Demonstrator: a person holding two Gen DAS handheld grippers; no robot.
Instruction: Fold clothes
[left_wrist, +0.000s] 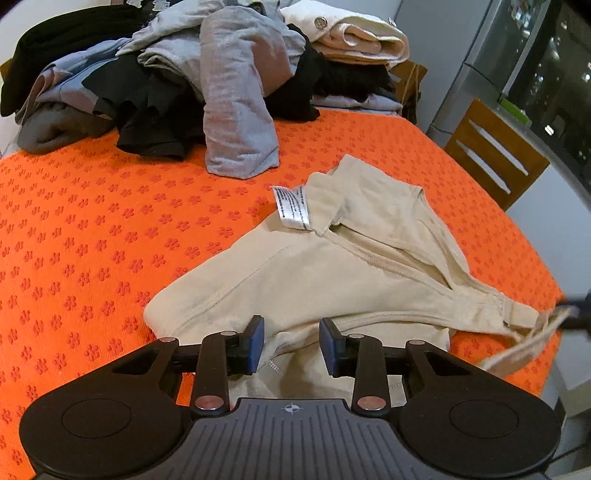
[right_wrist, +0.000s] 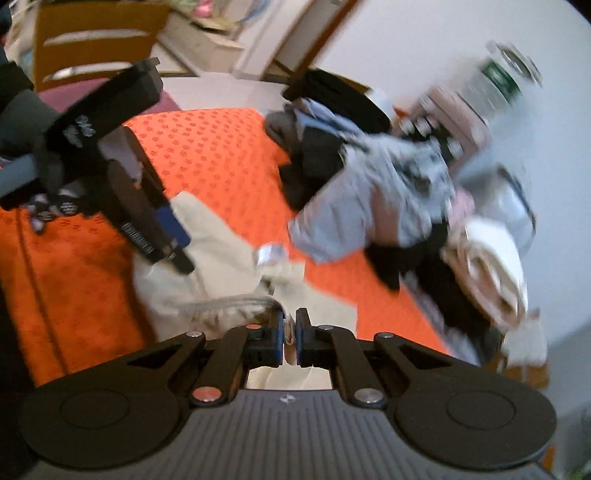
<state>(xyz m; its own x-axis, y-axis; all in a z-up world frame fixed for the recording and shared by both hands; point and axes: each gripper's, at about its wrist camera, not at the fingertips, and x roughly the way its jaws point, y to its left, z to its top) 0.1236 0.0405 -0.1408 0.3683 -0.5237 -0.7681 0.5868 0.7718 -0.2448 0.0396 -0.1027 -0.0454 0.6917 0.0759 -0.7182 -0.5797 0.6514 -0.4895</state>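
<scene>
A beige garment (left_wrist: 295, 273) with a white care label (left_wrist: 291, 208) lies crumpled on the orange patterned cloth (left_wrist: 92, 229). My left gripper (left_wrist: 291, 345) is open just above the garment's near edge, with nothing between its blue pads. In the right wrist view the same beige garment (right_wrist: 221, 266) spreads ahead, and my right gripper (right_wrist: 290, 338) is shut on a strap or edge of it. The left gripper (right_wrist: 162, 229) shows there at the left, over the garment. The right wrist view is blurred.
A heap of grey, black and blue clothes (left_wrist: 184, 85) fills the back of the table, with a folded cream piece (left_wrist: 354, 33) on top at the right. A wooden chair (left_wrist: 495, 151) stands past the table's right edge. A large water bottle (right_wrist: 495, 85) is behind the heap.
</scene>
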